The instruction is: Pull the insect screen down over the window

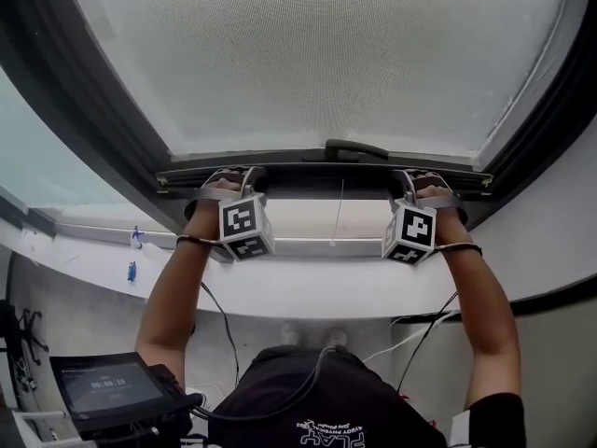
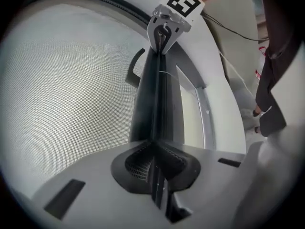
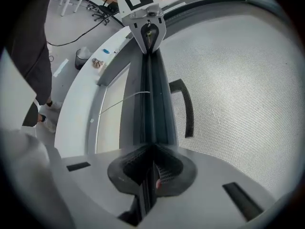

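Note:
The insect screen's grey mesh [image 1: 326, 54] fills the window frame above me. Its dark bottom bar [image 1: 317, 177] runs level across the head view, with a black handle [image 1: 354, 149] on it near the middle. My left gripper [image 1: 229, 189] is shut on the bar's left part and my right gripper [image 1: 424, 189] on its right part. In the left gripper view the jaws [image 2: 155, 149] pinch the bar's edge, mesh [image 2: 62, 89] at the left. The right gripper view shows its jaws [image 3: 151, 151] clamped on the same bar, mesh [image 3: 238, 80] at the right. A thin white cord [image 1: 340, 215] hangs below the bar.
A white windowsill [image 1: 308, 287] runs under the bar, with a small blue item [image 1: 131, 271] at its left. A tablet-like screen [image 1: 107, 390] stands at lower left and cables [image 1: 420, 339] trail below the sill. The dark window frame [image 1: 84, 91] curves round both sides.

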A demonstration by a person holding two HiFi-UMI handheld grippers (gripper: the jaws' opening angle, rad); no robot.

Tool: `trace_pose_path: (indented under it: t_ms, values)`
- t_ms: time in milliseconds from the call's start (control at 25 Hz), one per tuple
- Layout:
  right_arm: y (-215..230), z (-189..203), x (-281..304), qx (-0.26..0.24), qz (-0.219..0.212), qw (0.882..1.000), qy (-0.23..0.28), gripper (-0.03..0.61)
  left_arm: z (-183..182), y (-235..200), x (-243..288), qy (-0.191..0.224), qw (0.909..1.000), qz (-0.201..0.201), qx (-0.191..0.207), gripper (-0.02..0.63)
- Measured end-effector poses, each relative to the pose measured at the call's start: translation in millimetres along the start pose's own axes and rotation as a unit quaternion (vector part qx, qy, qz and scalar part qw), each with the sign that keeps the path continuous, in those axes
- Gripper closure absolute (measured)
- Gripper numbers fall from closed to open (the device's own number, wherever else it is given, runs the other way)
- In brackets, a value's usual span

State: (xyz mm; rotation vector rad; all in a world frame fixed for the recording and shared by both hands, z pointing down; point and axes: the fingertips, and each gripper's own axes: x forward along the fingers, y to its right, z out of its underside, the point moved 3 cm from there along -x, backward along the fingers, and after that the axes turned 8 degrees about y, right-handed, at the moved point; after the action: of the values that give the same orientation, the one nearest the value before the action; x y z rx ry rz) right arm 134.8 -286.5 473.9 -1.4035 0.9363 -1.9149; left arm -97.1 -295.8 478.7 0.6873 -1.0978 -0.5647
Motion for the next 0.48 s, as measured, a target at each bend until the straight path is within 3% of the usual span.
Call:
trace_pose_path:
  t_ms: [240, 480]
  values:
    - [15, -10, -2, -0.001, 0.028, 1.000, 0.001, 0.566, 5, -12, -6, -0.018, 0.9996, -0.021, -0.008, 0.600]
    - [10, -8, 2, -0.031, -0.050, 0.998, -0.013, 0.568, 6, -8, -3, -0.016, 0.9994, 0.022, -0.020, 0.600]
